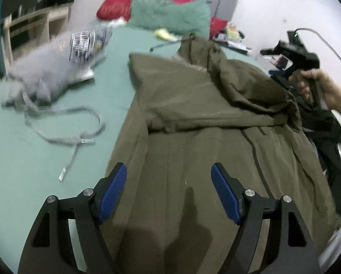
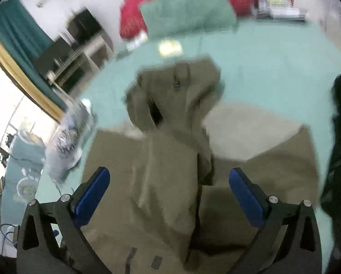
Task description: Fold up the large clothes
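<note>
An olive green hooded jacket [image 1: 204,114] lies spread on the teal bed sheet [image 1: 33,159], its hood bunched up at the far end. My left gripper [image 1: 169,171] hovers open over the jacket's near part, its blue pads [image 1: 115,189] clear of the cloth. In the right wrist view, which is blurred, a bunched fold of the jacket [image 2: 170,159] stands in the gap of my right gripper [image 2: 169,173]. That gripper is open wide, and its pads [image 2: 246,196] do not press on the cloth. A pale lining [image 2: 246,132] shows beside the fold.
A grey fluffy garment [image 1: 38,75] with loose drawstrings lies at the left, a patterned packet [image 1: 86,43] behind it. Teal [image 1: 170,16] and red pillows [image 1: 118,4] lean on the headboard. Dark clothing [image 1: 326,132] hangs off the right edge, below a hand [image 1: 316,84] gripping a black handle.
</note>
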The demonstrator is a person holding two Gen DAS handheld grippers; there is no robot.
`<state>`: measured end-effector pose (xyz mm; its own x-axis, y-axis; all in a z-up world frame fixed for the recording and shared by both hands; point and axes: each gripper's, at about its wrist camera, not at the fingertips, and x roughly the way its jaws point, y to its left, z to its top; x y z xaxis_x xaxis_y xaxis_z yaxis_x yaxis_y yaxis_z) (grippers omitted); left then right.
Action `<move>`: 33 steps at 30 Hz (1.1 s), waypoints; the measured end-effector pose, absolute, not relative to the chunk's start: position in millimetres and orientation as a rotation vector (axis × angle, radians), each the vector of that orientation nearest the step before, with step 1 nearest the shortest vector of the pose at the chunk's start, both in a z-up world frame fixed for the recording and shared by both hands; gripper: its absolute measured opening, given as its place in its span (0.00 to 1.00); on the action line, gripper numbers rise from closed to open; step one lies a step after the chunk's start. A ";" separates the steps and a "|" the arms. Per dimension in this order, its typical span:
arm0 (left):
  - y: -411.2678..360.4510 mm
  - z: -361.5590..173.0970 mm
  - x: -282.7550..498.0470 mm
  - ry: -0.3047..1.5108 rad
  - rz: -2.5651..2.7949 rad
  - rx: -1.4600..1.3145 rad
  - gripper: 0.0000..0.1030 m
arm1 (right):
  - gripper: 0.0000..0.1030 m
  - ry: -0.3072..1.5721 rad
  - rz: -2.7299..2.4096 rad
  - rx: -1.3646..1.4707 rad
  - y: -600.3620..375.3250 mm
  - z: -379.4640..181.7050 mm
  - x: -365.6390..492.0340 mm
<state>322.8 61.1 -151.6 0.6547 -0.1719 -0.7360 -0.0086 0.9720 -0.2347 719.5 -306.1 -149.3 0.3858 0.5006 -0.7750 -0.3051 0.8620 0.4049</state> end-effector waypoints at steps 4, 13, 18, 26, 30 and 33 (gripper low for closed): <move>53.9 -152.9 325.2 0.861 -0.109 -0.210 0.77 | 0.71 1.142 0.543 0.186 -268.0 -190.0 726.1; 66.9 -146.3 313.7 0.837 -0.101 -0.235 0.77 | 0.02 0.670 0.006 -0.293 -241.9 -59.3 687.0; 83.1 -144.3 307.7 0.831 -0.059 -0.242 0.77 | 0.07 0.323 -0.164 -0.206 -216.5 17.5 633.0; 112.3 -125.4 303.0 0.775 0.004 -0.287 0.77 | 0.63 0.826 0.439 -0.275 -93.0 -154.2 573.1; 130.2 -123.9 302.3 0.775 0.042 -0.320 0.77 | 0.63 0.944 0.650 -0.250 -76.9 -194.3 520.7; 140.7 -126.7 304.6 0.791 0.066 -0.351 0.77 | 0.63 0.910 0.703 -0.287 -79.0 -187.3 495.4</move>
<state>304.6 140.7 -126.7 0.7046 -0.0728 -0.7058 -0.1880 0.9400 -0.2846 495.4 -79.0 -187.3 0.4125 0.4341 -0.8009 -0.6658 0.7437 0.0602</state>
